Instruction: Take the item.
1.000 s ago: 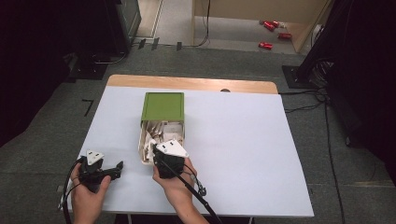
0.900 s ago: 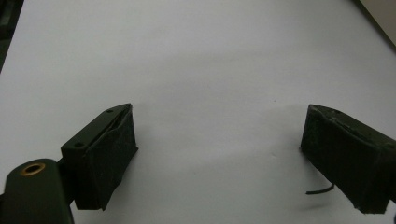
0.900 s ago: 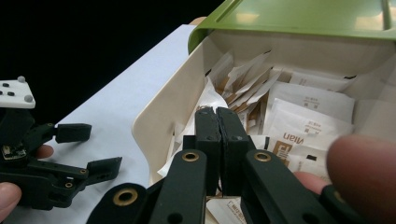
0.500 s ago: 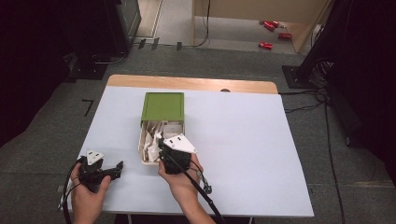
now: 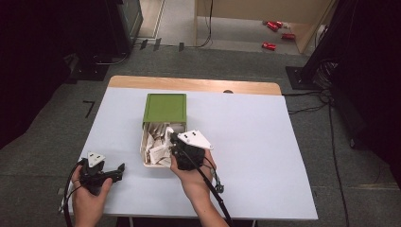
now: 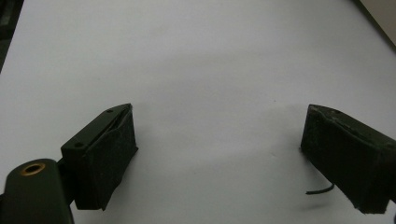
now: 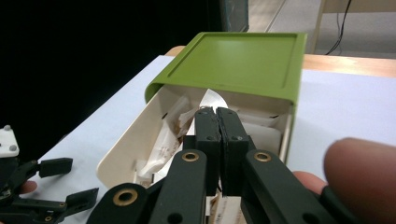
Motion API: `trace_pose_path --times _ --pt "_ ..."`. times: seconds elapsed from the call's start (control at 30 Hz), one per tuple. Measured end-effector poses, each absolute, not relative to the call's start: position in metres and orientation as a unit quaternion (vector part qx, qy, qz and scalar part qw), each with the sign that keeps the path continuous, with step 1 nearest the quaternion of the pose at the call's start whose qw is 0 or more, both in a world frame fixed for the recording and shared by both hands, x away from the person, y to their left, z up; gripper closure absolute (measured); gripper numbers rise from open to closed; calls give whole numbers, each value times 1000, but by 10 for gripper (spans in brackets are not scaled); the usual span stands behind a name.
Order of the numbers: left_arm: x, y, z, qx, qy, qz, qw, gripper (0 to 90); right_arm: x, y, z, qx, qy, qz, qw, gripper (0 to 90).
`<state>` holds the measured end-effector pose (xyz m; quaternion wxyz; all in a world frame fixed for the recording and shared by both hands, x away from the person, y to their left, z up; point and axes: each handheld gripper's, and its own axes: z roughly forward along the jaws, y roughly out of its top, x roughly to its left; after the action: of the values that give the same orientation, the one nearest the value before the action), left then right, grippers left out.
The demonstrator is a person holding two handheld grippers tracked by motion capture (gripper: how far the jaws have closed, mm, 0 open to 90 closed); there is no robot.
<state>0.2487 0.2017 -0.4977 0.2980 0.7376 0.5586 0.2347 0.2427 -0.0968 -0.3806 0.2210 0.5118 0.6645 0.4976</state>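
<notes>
- Two black hand-held grippers work at a white-topped table (image 5: 265, 156); the right gripper (image 7: 217, 113) has its jaws pressed together on a thin white paper packet (image 7: 211, 100).
- Just beyond its tips lies a cream plastic drawer (image 5: 144, 152) of packets, slid out of a green box sleeve (image 5: 164, 108).
- Off to its left, the left gripper (image 6: 219, 154) rests with jaws wide apart, holding nothing.

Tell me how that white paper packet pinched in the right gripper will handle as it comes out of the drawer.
The paper packet looks thin and creased, so probably light and floppy, drooping from the right gripper. It may snag its crumpled neighbours in the drawer. Its small pinched edge suggests it could slip or tear if tugged.
</notes>
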Motion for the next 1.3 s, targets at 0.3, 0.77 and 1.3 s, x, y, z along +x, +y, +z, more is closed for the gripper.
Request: trace_pose_path --times 0.3,0.77,1.3 --pt "249 202 -498 739 558 234 297 109 244 -115 -373 523 652 498 231 900" --pt "249 202 -497 739 558 234 297 109 246 -145 -377 545 636 489 245 900" --pt "249 202 -498 739 557 235 297 109 250 -174 -400 570 625 467 257 899"
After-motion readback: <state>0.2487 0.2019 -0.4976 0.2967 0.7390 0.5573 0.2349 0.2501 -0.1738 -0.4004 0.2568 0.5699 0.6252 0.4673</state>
